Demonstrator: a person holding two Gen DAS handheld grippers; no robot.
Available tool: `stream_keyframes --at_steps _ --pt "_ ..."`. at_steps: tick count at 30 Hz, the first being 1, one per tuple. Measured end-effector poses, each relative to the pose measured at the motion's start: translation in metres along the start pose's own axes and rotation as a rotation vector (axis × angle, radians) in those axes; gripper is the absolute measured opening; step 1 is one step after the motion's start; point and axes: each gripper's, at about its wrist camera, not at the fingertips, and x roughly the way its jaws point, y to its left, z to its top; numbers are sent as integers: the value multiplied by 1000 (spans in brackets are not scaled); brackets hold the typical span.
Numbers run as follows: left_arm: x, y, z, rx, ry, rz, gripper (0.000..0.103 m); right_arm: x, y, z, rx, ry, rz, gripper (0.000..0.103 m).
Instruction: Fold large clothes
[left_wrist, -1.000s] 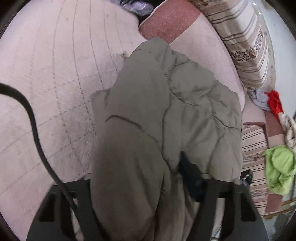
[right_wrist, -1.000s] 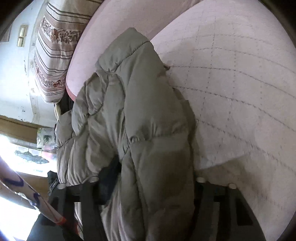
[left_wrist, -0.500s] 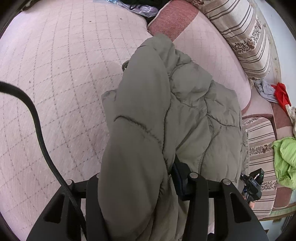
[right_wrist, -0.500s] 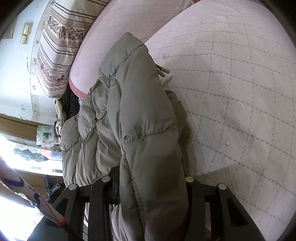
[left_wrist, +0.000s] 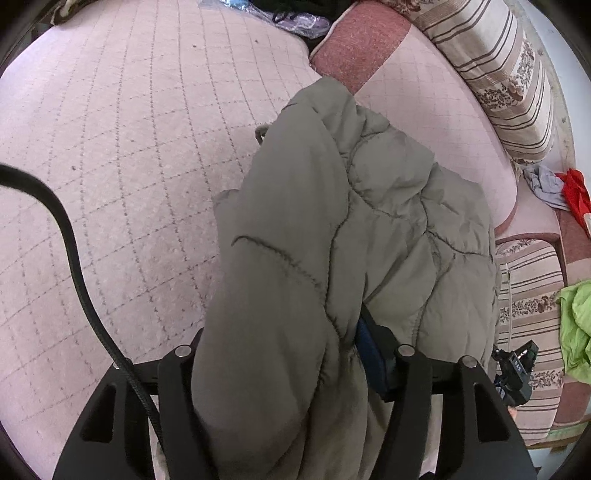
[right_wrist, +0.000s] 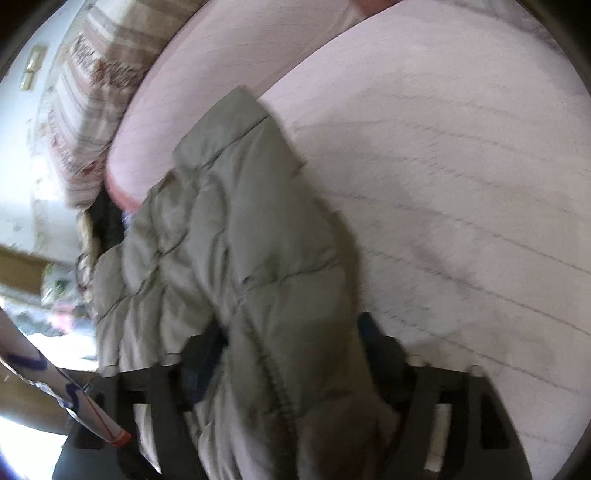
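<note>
An olive-grey quilted puffer jacket (left_wrist: 332, 229) hangs bunched over a pink quilted bed cover (left_wrist: 122, 155). My left gripper (left_wrist: 291, 354) is shut on a thick fold of the jacket, which fills the gap between the black fingers (left_wrist: 410, 373) and drapes away from me. In the right wrist view my right gripper (right_wrist: 291, 362) is also shut on the jacket (right_wrist: 236, 236), held above the pink cover (right_wrist: 443, 184); this view is motion-blurred. The fingertips of both grippers are hidden in the fabric.
Striped pillows (left_wrist: 502, 70) lie along the far edge. A striped cushion (left_wrist: 528, 306), a green garment (left_wrist: 576, 332) and a red cloth (left_wrist: 576, 192) lie at the right. A black cable (left_wrist: 74, 258) crosses the left. A plastic bag (left_wrist: 295, 18) sits at the far end.
Both grippers have kept their hold on the jacket and carried it over the bed. The right gripper is moving fast now, blurring its view, and sits lower, closer to the cover.
</note>
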Motion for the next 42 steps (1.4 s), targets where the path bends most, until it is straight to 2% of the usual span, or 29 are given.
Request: stream_keyframes --at_steps 5,10,13,16,21,24,27,30,33,38,40,42 --pt "-34 1 -11 49 -71 70 61 -39 11 -6 -32 -123 -87 84" --pt "-70 -15 -22 133 -166 222 61 -82 34 -12 -108 -235 -197 84" --pt "-84 -35 -33 184 -213 263 61 -102 62 -21 -183 -293 -231 84" --pt "-85 -57 -45 236 -243 311 61 -102 105 -36 -293 -299 -214 84" --pt "-81 -76 -62 293 -268 360 61 -66 185 -69 -508 -228 -149 79" --pt "-74 -82 -67 316 -279 383 61 -26 227 -85 -604 -178 -126 77" --pt "-69 -84 -71 340 -293 406 61 20 254 -89 -644 -137 -142 72" --pt "-65 -82 -73 354 -303 420 61 62 263 -82 -632 -109 -181 70" --pt "-60 -78 -75 355 -305 421 61 98 258 -67 -566 -96 -220 70" --pt "-56 -74 -77 353 -310 420 61 114 253 -54 -540 -81 -244 74" --pt "-57 -73 -79 350 -314 415 61 109 260 -52 -553 -80 -266 74" --pt "-61 -73 -82 345 -319 404 61 96 272 -52 -567 -117 -256 74"
